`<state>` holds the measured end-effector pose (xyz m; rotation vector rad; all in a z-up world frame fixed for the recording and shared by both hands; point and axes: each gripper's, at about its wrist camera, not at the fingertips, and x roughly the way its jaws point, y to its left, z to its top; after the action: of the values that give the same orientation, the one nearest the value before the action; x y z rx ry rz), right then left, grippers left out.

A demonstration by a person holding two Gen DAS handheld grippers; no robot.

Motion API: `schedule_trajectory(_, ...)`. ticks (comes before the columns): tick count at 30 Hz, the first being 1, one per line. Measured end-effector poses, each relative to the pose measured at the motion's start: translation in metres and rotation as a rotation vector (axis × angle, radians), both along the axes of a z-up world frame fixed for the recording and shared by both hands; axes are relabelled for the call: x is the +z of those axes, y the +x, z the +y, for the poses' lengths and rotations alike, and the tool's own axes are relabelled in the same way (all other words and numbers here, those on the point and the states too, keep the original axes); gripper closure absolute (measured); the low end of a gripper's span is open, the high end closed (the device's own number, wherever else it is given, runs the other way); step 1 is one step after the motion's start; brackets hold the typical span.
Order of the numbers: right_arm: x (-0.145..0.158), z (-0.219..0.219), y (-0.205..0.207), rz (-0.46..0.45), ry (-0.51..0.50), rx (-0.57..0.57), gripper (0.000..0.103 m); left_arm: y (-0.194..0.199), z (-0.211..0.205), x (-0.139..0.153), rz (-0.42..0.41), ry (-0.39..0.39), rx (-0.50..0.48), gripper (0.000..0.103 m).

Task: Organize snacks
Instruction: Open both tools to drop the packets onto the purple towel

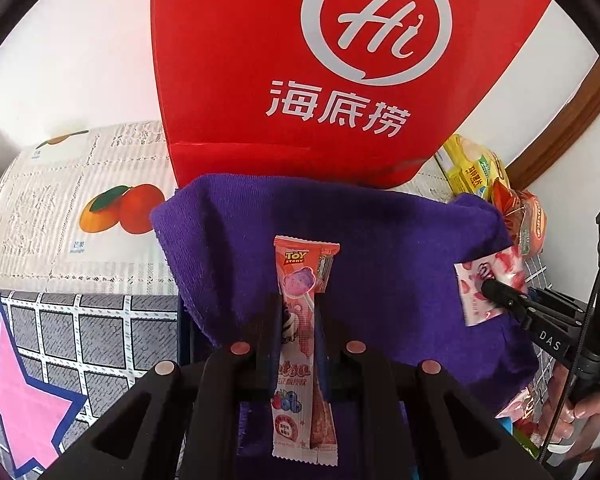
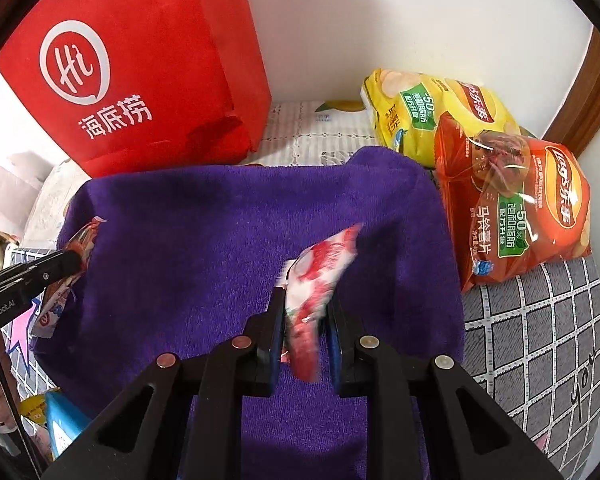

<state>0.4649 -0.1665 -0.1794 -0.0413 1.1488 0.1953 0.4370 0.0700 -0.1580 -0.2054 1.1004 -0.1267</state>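
Your right gripper blurs its load: a red-and-white strawberry-print snack packet, clamped between the pads, print unreadable. Your left gripper is clenched on two long pink lollipop wrappers, one hidden mostly behind the other; whether they are joined you cannot tell. Both loads hang over the purple terry towel, which drapes over something you cannot make out. More packets at the frame's lower edge are cut off. Behind the towel stands one red paper bag with a white logo, contents unseen. Two crisp bags lie beside the towel: one yellow crisp bag, one orange crisp bag, overlapping.
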Motion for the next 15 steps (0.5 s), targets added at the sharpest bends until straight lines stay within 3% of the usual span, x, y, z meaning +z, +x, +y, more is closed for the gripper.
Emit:
schedule_trajectory(9, -0.0023, -0.0023, 0.0012, 0.007, -0.025, -0.001, 0.082, -0.0015, 0.0033, -0.0013, 0.013, -0.011, -0.004, 0.089)
schedule_trajectory(11, -0.0027, -0.0002, 0.0026, 0.004, -0.044, -0.002, 0.068, -0.0010, 0.0034, -0.0019, 0.016, -0.006, 0.003, 0.088)
schedule_trajectory(15, 0.0043, -0.0005, 0.0003, -0.022, -0.051, -0.006, 0.061, -0.0005, 0.0025, -0.0023, 0.015, -0.006, 0.006, 0.088)
